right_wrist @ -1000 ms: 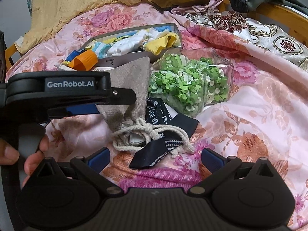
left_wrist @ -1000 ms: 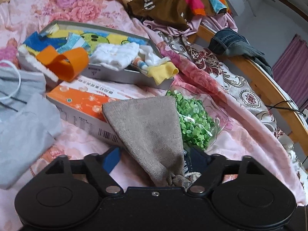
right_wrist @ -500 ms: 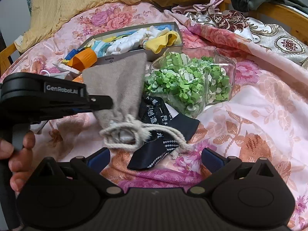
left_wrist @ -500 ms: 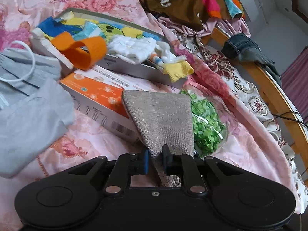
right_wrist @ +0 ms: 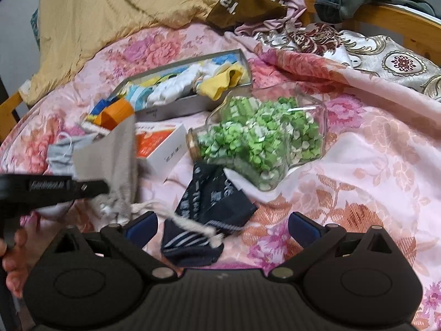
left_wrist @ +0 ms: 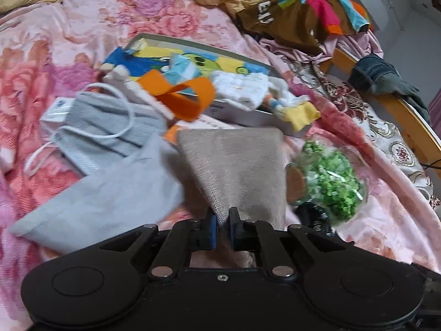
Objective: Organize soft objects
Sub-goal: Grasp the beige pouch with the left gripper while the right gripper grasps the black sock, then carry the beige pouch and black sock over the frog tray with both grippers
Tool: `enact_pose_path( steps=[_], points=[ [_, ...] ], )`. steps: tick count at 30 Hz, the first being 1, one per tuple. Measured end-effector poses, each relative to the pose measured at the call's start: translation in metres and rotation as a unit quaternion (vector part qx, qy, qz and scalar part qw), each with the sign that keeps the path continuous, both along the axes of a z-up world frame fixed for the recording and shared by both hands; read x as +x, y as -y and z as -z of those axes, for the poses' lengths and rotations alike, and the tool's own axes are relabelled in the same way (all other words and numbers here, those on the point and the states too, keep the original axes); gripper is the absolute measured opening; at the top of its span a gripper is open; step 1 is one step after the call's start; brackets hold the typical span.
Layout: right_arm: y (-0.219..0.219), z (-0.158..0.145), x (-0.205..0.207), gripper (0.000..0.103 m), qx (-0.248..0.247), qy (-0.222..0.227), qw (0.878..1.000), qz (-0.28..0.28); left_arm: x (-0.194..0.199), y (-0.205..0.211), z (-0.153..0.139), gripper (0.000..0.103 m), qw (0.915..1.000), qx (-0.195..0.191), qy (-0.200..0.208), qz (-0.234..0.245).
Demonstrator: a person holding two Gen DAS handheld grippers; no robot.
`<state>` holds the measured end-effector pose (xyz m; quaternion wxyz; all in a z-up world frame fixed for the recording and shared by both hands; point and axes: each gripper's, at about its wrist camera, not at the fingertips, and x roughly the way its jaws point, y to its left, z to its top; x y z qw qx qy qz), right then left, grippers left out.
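Observation:
My left gripper (left_wrist: pixel 222 220) is shut on the neck of a beige drawstring pouch (left_wrist: pixel 237 171) and holds it lifted over the bed. The pouch also shows in the right wrist view (right_wrist: pixel 110 157), with its rope cord (right_wrist: pixel 176 218) trailing. My right gripper (right_wrist: pixel 223 226) is open and empty, just above a dark blue folded cloth with white print (right_wrist: pixel 209 207). A grey shallow box (left_wrist: pixel 220 88) holds small colourful cloths. A grey cloth (left_wrist: pixel 110 193) lies left of the pouch.
A glass jar of green paper stars (right_wrist: pixel 261 140) lies on its side on the pink floral bedspread (right_wrist: pixel 372 187). An orange-and-white carton (right_wrist: pixel 162 146), a grey mask with white loops (left_wrist: pixel 104 127), an orange band (left_wrist: pixel 182 99), piled clothes (left_wrist: pixel 303 16) and a wooden bed rail (left_wrist: pixel 408 115) surround it.
The left gripper closed on the pouch's neck, lifted it and carried it left off the orange carton. The rope cord drags across the dark cloth. The right gripper stayed open.

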<state>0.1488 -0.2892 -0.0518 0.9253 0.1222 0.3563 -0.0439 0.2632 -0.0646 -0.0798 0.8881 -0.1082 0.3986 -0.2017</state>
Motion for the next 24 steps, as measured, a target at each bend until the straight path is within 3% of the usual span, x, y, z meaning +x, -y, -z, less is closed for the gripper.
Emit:
enact_pose_path(
  steps=[6,12,24],
  points=[
    [0.004,0.006,0.017,0.102,0.018,0.008,1.000,0.012,-0.003,-0.011,0.001,0.008,1.0000,-0.001,-0.002,-0.006],
    [-0.009,0.017,0.037,0.089,0.005,0.002,1.000,-0.010,-0.011,-0.011,-0.002,0.008,0.9999,0.004,0.009,0.005],
    [-0.011,0.022,0.038,0.037,0.006,-0.003,1.000,-0.008,-0.015,-0.012,-0.002,0.008,0.9998,0.008,0.013,0.008]
  ],
)
